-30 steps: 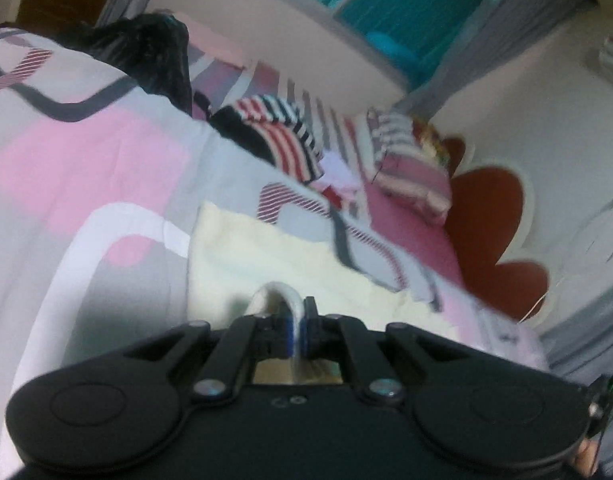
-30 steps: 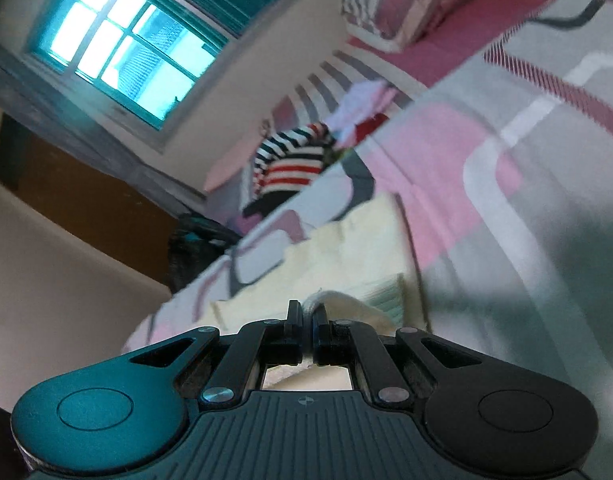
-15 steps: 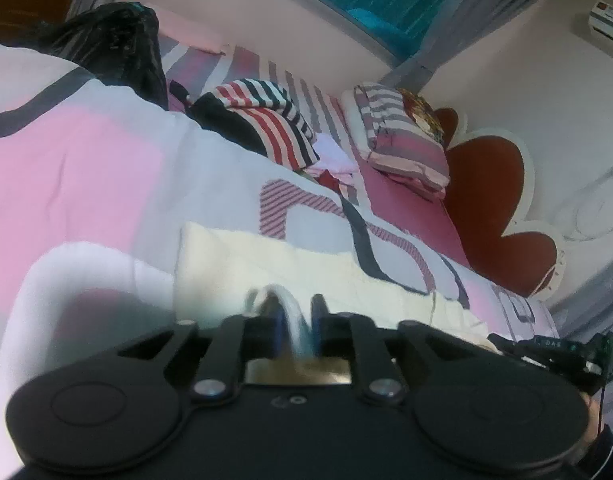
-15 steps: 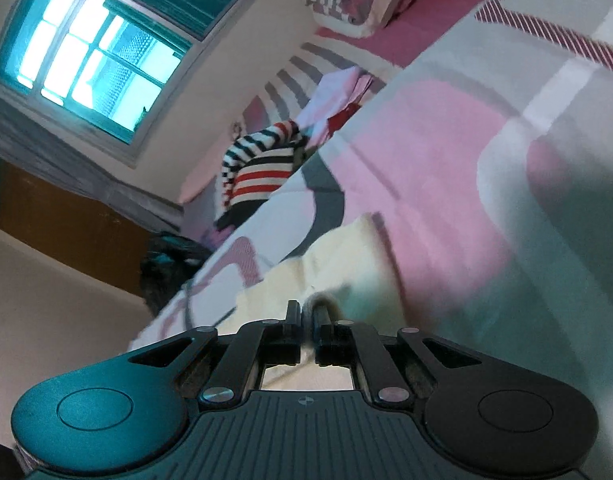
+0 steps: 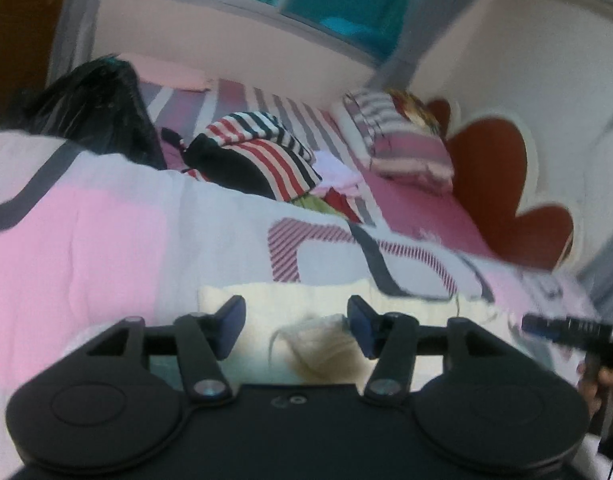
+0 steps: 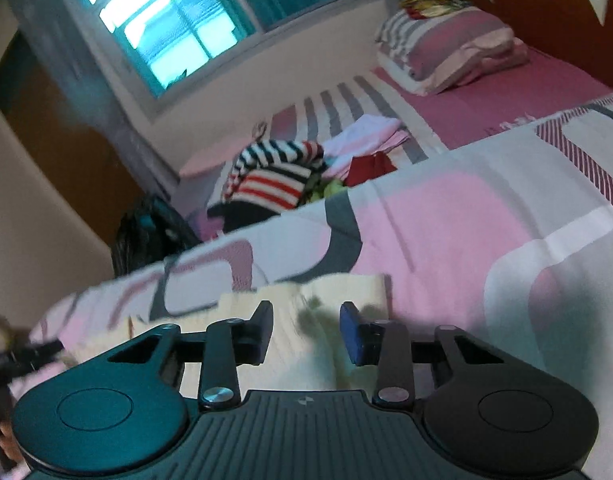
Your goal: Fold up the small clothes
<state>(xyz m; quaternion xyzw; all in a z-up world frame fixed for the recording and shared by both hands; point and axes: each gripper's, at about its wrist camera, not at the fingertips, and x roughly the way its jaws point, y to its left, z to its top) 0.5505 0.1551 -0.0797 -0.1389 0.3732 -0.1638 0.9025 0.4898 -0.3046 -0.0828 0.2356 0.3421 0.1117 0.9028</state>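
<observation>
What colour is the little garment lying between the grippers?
Pale cream-yellow garment, plain, no pattern; clearest in the right wrist view.

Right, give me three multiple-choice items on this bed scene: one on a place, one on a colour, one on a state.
1. Where does the cream garment lie?
A. on the patterned quilt
B. on the pillow
C. on the floor

2. What colour is the window frame?
A. yellow
B. teal
C. black

3. How do the left tongs and right tongs stand?
A. both open
B. both shut on cloth
C. only the left open

Answers:
1. A: the quilt's pink and grey pattern surrounds the garment.
2. B: the frame looks teal around the bright panes.
3. A: a wide gap shows between each pair of fingers.
</observation>
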